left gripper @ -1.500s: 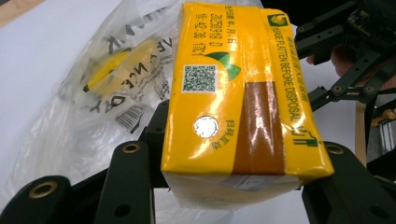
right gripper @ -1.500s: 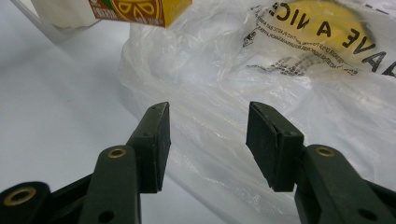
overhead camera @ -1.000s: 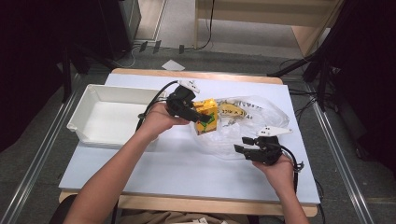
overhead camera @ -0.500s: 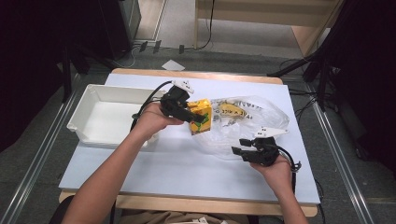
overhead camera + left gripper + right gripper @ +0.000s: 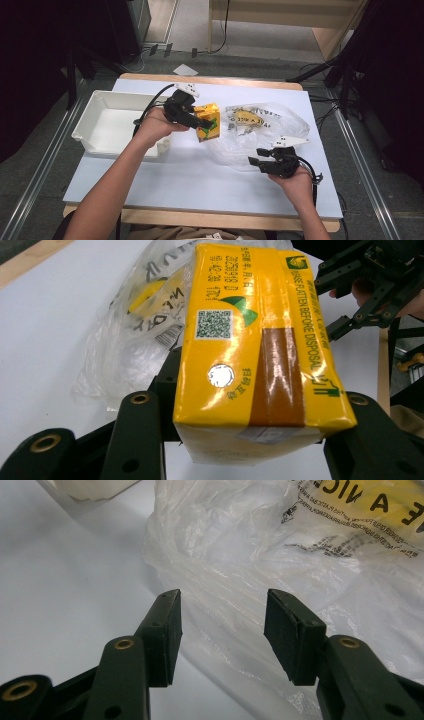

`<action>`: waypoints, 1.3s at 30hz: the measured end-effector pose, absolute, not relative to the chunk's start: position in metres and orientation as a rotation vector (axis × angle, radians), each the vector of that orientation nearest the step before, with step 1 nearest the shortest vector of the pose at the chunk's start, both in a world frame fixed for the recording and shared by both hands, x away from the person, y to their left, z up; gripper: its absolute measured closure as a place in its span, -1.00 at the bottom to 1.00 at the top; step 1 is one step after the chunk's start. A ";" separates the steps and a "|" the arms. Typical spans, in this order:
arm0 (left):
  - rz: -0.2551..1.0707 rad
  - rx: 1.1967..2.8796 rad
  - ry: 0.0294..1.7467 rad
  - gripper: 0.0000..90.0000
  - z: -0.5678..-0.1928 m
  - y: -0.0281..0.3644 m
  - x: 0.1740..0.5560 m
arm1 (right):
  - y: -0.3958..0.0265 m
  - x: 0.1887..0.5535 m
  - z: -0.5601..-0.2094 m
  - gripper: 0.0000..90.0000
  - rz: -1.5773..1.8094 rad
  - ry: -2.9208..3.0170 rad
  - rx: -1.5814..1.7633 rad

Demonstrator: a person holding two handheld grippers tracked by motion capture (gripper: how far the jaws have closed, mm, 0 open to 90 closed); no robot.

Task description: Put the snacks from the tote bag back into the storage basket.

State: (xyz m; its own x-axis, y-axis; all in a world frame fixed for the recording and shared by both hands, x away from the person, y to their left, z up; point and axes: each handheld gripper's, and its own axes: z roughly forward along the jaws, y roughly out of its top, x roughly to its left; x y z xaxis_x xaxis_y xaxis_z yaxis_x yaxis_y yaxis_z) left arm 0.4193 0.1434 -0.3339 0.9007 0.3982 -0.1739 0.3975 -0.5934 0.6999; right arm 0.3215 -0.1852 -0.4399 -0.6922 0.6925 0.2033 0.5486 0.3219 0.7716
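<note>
My left gripper (image 5: 201,121) is shut on a yellow juice carton (image 5: 208,121), held above the table between the white tray and the plastic bag. In the left gripper view the carton (image 5: 255,340) sits lengthwise between the two black jaws of the left gripper (image 5: 250,440). The clear plastic bag (image 5: 270,127) lies crumpled at the right, with a yellow packet (image 5: 246,118) still inside. My right gripper (image 5: 256,162) rests open at the bag's near edge. In the right gripper view its pads (image 5: 167,630) stand apart over the bag film (image 5: 280,540), with nothing pinched between them.
A white rectangular tray (image 5: 82,131) stands at the table's left, its inside bare. The light blue tabletop (image 5: 200,175) has free room in front of both hands. The right gripper (image 5: 370,285) appears far off in the left gripper view.
My left gripper has carried the carton leftward, out of the plastic bag and closer to the tray. The right gripper has stayed where it was.
</note>
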 end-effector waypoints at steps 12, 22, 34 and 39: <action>0.004 2.258 0.588 0.16 -0.325 0.157 0.421 | -0.185 0.321 -0.440 0.13 1.308 2.416 1.144; 0.008 2.244 0.617 0.16 -0.316 0.172 0.423 | -0.185 0.321 -0.439 0.13 1.313 2.415 1.144; 0.054 2.235 0.631 0.16 -0.309 0.187 0.424 | -0.184 0.321 -0.438 0.13 1.315 2.415 1.141; 0.069 2.228 0.644 0.16 -0.306 0.195 0.425 | -0.184 0.321 -0.438 0.13 1.306 2.418 1.139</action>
